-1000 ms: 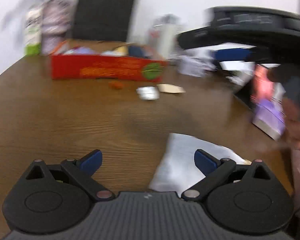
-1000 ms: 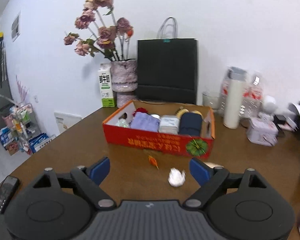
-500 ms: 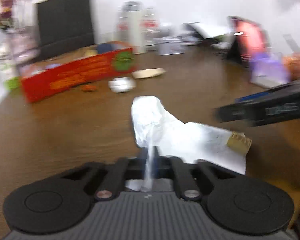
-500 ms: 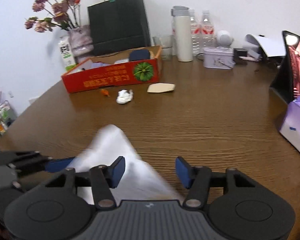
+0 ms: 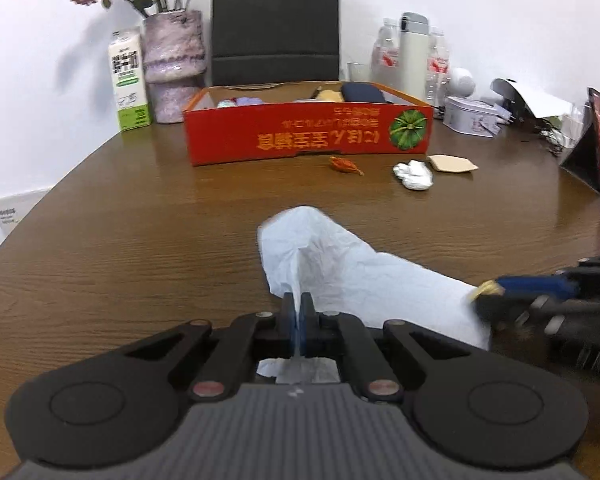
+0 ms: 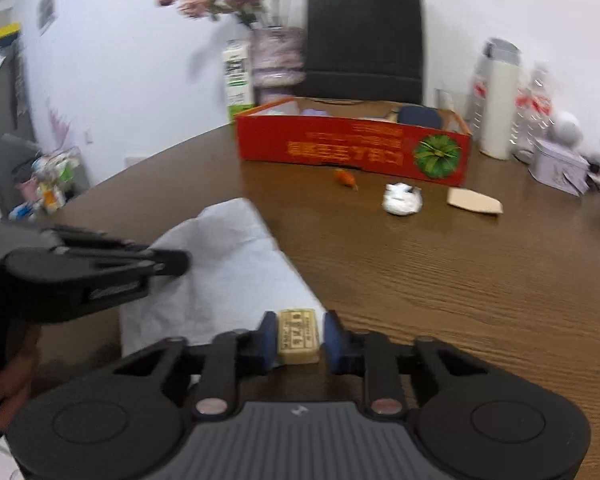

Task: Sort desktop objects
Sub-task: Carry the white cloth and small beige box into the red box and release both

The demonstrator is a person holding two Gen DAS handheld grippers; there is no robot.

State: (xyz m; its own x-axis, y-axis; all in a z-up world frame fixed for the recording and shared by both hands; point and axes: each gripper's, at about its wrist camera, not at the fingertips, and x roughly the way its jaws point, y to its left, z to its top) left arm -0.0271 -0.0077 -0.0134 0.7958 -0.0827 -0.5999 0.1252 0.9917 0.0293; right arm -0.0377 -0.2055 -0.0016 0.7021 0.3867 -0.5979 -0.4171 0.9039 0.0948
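A white sheet of tissue paper (image 5: 340,264) lies crumpled on the brown table (image 5: 140,240). My left gripper (image 5: 298,308) is shut on its near edge and pinches up a fold. A small tan block (image 6: 298,336) rests on the paper's (image 6: 220,264) other corner. My right gripper (image 6: 300,322) straddles this block, its jaws closing. The left pad meets the block and a sliver of paper shows at the right pad. The left gripper (image 6: 176,260) reaches in from the left in the right wrist view. The red sorting box (image 5: 308,136) stands further back and holds several items.
In front of the box lie an orange scrap (image 5: 344,165), a crumpled white wad (image 5: 414,171) and a tan card (image 5: 450,163). Behind are a vase (image 5: 174,64), milk carton (image 5: 128,80), black bag (image 5: 276,24), bottles (image 5: 414,56), a tin (image 5: 470,116) and a tablet (image 5: 596,140) at right.
The left gripper closed on the white paper and lifted a fold. The right gripper dropped to the table and narrowed its jaws around the tan block.
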